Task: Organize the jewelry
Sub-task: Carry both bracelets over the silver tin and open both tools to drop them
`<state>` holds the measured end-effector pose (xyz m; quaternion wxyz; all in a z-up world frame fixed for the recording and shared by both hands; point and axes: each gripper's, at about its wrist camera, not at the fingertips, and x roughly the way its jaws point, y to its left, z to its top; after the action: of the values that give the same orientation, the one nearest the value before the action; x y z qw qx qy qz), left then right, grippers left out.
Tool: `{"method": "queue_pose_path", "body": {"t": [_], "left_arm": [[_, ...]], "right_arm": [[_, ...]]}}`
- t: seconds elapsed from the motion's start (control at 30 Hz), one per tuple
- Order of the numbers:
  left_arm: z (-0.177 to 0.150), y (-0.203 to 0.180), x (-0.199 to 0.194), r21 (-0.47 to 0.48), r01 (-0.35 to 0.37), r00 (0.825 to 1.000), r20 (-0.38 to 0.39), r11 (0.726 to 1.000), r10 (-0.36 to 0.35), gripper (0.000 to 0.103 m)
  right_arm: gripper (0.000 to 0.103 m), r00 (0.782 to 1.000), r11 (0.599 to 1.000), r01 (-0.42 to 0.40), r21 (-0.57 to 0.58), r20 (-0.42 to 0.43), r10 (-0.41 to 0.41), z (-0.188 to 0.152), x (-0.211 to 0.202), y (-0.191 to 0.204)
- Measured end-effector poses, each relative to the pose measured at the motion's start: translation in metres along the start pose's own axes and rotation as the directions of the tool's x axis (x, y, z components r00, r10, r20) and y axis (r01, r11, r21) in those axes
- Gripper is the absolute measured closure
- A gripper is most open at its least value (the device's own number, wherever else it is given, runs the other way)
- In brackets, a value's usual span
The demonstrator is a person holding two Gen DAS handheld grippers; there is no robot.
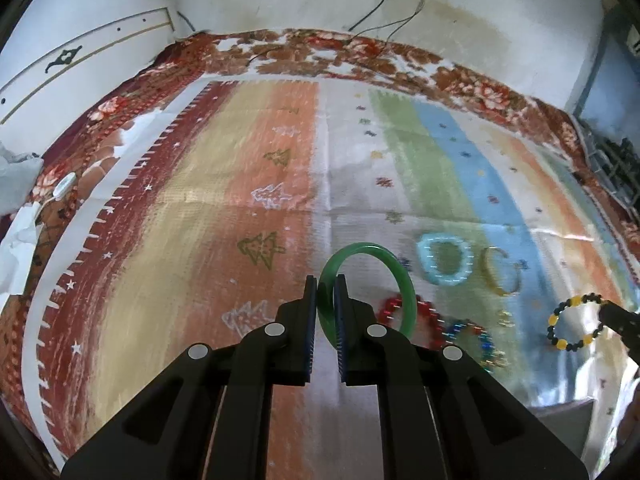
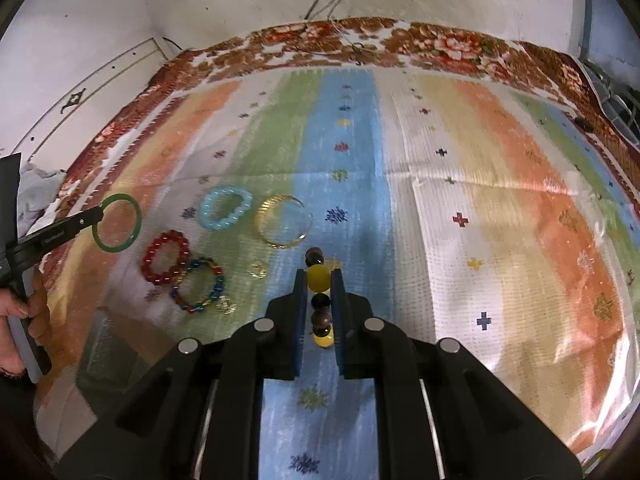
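Both grippers carried loads: left gripper point(image 1: 326, 300) was clamped on the green bangle point(image 1: 406, 300) at lower centre; right gripper point(image 2: 319, 292) pinched the black-and-yellow bead bracelet point(image 2: 319, 278). Advised keeping both grips firm, clear of the bracelets point(image 2: 166, 257) lying lower left.

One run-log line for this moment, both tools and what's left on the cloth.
left tool: shut on green bangle | right tool: shut on black-and-yellow bead bracelet | striped cloth: four bracelets remain
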<state>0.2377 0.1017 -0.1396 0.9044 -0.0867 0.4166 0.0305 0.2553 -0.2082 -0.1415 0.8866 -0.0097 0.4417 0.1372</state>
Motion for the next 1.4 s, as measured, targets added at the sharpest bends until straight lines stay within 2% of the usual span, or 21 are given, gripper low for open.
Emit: {"method": "queue_pose_path", "body": {"t": [0.27, 0.47, 0.57, 0.73, 0.9, 0.97, 1.13, 1.4], "left_arm": [[0.0, -0.022, -0.058, 0.042, 0.047, 0.997, 0.066, 0.998, -0.05, 0.095], [-0.012, -0.042, -0.085, 0.082, 0.082, 0.993, 0.077, 0.993, -0.089, 0.095], [-0.019, -0.048, -0.088, 0.081, 0.099, 0.993, 0.062, 0.992, -0.104, 0.095], [-0.037, -0.061, -0.097, 0.104, 0.129, 0.99, 0.041, 0.986, -0.134, 0.095], [-0.055, -0.064, -0.103, 0.085, 0.147, 0.989, 0.021, 0.985, -0.15, 0.095], [-0.059, -0.068, -0.104, 0.086, 0.167, 0.986, 0.011, 0.982, -0.168, 0.095], [-0.07, -0.077, -0.104, 0.105, 0.191, 0.982, -0.021, 0.976, -0.19, 0.095], [-0.088, -0.088, -0.091, 0.127, 0.201, 0.978, -0.078, 0.971, -0.192, 0.094]], "right_arm": [[0.09, 0.999, 1.0, -0.015, -0.012, 0.042, 0.015, -0.003, -0.037, 0.012], [0.09, 0.996, 0.999, -0.045, -0.03, 0.07, 0.047, -0.008, -0.061, 0.027], [0.09, 0.994, 0.997, -0.079, -0.015, 0.08, 0.08, -0.01, -0.072, 0.035], [0.09, 0.988, 0.991, -0.119, -0.054, 0.088, 0.124, -0.02, -0.089, 0.055], [0.09, 0.974, 0.975, -0.218, -0.047, 0.048, 0.22, -0.035, -0.098, 0.065], [0.09, 0.979, 0.978, -0.197, -0.066, 0.048, 0.2, -0.039, -0.101, 0.07], [0.09, 0.978, 0.976, -0.202, -0.085, 0.03, 0.205, -0.048, -0.107, 0.078], [0.09, 0.98, 0.977, -0.196, -0.083, -0.035, 0.194, -0.067, -0.087, 0.08]]}}
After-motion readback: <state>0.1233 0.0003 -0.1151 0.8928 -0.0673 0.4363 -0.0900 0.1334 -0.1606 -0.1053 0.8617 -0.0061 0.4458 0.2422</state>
